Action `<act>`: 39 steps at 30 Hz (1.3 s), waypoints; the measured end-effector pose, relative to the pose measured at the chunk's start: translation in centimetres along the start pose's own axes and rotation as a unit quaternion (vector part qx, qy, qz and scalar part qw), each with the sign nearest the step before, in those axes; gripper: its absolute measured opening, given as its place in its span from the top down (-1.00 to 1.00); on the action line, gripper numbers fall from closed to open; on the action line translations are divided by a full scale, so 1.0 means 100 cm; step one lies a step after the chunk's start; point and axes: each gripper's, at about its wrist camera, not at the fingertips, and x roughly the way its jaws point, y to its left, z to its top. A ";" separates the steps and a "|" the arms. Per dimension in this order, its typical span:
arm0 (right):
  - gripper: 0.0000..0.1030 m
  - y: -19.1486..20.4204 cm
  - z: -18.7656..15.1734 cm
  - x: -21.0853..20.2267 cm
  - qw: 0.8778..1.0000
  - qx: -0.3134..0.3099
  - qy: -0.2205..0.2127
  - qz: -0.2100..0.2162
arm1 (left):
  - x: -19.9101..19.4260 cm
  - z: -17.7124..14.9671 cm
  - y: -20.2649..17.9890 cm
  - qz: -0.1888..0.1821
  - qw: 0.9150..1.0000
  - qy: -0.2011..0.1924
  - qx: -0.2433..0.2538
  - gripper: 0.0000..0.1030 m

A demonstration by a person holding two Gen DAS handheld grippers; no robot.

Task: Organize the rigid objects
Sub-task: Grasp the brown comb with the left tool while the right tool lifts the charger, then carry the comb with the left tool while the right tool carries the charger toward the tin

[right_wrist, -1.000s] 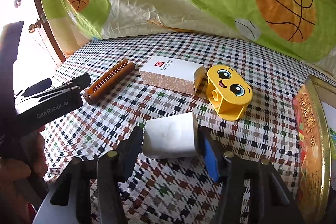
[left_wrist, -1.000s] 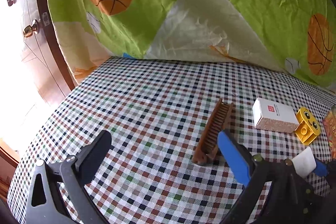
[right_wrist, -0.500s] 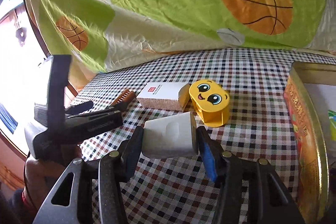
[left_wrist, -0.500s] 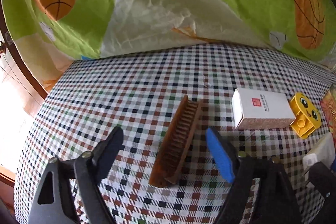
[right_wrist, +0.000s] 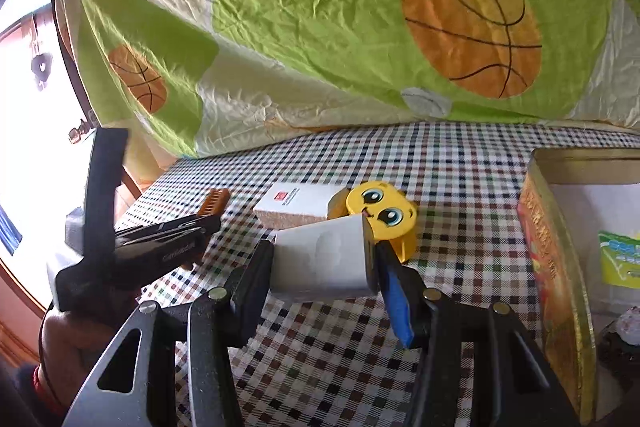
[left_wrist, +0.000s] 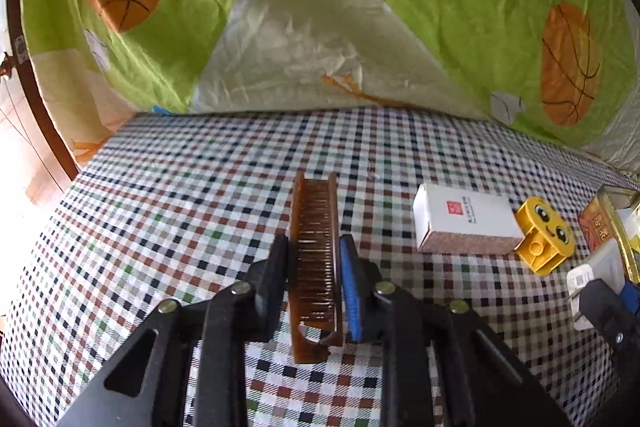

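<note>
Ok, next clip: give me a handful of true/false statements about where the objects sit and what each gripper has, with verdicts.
1. The left gripper is shut on the brown comb. True.
2. The right gripper is empty. False: it holds a white block between its pads.
3. The white box with a red mark lies on the checked tablecloth between the comb and the yellow smiley brick. True.
4. The yellow smiley brick is inside the gold-rimmed tin. False: it sits on the tablecloth, outside the tin.
5. The comb stands upright on end. False: it lies flat on the cloth.
</note>
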 end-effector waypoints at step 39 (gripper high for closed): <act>-0.06 0.017 -0.011 -0.055 0.988 -0.076 -0.109 -0.081 | -0.099 -0.050 -0.056 0.050 0.989 -0.138 -0.025 0.54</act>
